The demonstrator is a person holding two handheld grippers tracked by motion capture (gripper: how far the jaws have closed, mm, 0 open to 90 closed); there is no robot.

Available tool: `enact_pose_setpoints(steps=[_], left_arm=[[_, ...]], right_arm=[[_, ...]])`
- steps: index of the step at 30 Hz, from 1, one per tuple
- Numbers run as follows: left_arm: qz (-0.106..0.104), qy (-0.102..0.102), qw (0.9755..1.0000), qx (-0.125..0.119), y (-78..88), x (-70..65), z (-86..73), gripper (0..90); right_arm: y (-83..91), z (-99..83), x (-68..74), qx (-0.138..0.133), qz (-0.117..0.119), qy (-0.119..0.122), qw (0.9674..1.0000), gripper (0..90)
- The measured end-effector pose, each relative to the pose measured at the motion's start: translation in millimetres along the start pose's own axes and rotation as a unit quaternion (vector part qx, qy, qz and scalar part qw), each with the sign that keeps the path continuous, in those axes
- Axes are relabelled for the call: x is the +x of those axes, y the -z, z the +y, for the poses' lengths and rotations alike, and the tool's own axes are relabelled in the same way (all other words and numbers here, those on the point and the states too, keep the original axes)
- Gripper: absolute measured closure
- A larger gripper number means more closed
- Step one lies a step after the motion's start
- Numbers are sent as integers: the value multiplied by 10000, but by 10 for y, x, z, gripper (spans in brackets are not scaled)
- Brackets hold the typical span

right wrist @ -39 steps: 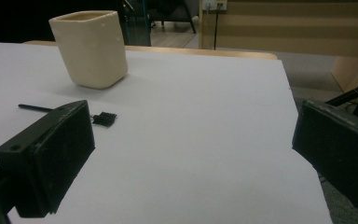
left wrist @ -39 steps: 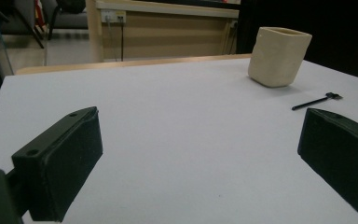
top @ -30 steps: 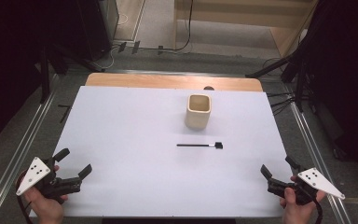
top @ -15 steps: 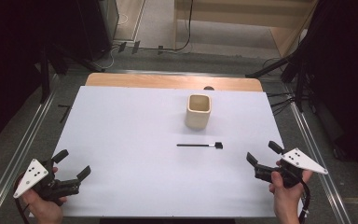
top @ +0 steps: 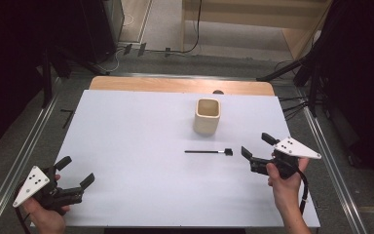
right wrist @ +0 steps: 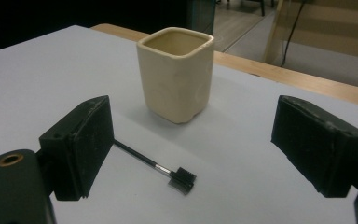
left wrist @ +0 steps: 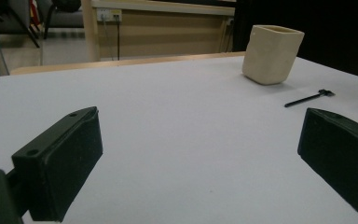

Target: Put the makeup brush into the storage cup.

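Small black brush (top: 209, 152) lay flat on the white table (top: 126, 146), thin handle pointing toward the person's left, bristle head at the end facing the right gripper (top: 257, 152). In the right gripper view the brush (right wrist: 156, 166) sat just ahead of the jaws, part of the handle hidden behind the left jaw, head between them but farther out. Nothing touched it.

Right gripper stood close to the brush head, aimed along the table at it, low and roughly level. Jaws were wide apart and empty; they had just been closing a little, nothing between the pads. My read: lining up for a pinch near the head end, since that end faced the gripper.

Cream square cup (top: 207, 116) stood upright just behind the brush, open top up, apart from it. Likely the drop target, which would explain the brush lying right in front of it. Same cup (right wrist: 176, 74) sat beyond the brush in the right gripper view.

Left gripper (top: 73, 177) was parked at the near left corner, well apart from both things, jaws wide and empty. From its view the cup (left wrist: 271, 54) and brush (left wrist: 309, 97) were far off to the right. Looked idle, kept out of the way.
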State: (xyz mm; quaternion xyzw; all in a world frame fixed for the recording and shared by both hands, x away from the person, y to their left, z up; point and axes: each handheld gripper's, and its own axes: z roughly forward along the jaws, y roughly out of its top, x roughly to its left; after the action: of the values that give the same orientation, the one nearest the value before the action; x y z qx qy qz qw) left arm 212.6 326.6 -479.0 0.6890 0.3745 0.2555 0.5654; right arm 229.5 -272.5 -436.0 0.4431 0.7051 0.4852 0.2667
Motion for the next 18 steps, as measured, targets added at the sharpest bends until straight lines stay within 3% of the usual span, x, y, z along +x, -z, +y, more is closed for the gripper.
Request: enact_pose_setpoints(steps=[9,18], left_arm=[[9,33,10000,-24,5,1,1,5],[6,45,10000,-43,11,5,1,5]], right_arm=[[-219,151,19,399,426,149,9982,171],[-371,264,25,713,555,303,9954,212]])
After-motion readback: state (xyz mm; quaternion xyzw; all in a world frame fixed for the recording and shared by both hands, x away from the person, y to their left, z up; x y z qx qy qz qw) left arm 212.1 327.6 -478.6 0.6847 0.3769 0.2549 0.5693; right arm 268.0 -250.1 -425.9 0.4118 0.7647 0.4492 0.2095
